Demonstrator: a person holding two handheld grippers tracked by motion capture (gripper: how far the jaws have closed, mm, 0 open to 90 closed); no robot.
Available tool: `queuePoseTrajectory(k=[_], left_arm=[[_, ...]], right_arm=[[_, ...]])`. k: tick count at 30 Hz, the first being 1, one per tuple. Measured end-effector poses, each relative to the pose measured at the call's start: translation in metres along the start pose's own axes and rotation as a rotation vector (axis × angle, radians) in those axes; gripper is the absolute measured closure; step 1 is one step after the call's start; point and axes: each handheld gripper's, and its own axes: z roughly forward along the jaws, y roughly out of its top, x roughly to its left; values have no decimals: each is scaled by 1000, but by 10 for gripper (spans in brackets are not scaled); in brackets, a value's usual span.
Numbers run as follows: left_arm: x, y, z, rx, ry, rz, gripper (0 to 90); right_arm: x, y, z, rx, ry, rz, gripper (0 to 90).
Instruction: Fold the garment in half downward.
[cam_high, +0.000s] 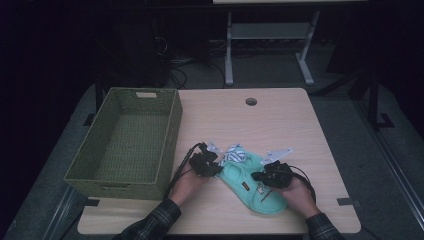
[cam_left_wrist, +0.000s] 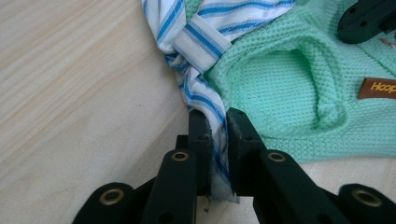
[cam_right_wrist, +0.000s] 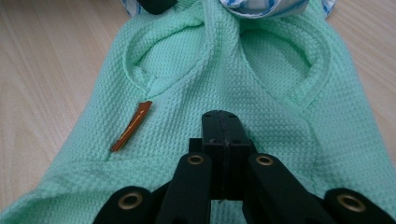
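Mint-green waffle-knit garment (cam_high: 250, 185) lies flat on the table (cam_high: 280, 120), a blue-striped white cloth (cam_left_wrist: 205, 93) bunched at its top. Left gripper (cam_left_wrist: 218, 122) pinches that striped cloth; right gripper (cam_right_wrist: 223, 122) rests on the knit, jaws pressed together. Up high, a green wicker basket (cam_high: 165, 145) sits left.
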Motion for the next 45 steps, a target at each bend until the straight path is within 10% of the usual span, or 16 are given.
queuePoseTrajectory(k=[21,38,45], left_arm=[[11,27,-42,-179,14,-48,827],[11,52,-61,-250,2,-1,828],[14,53,-61,-245,18,15,827]], right_arm=[[-4,17,14,4,-7,-5,899],[-19,45,40,-25,-5,20,899],[-22,42,26,-27,-14,14,899]])
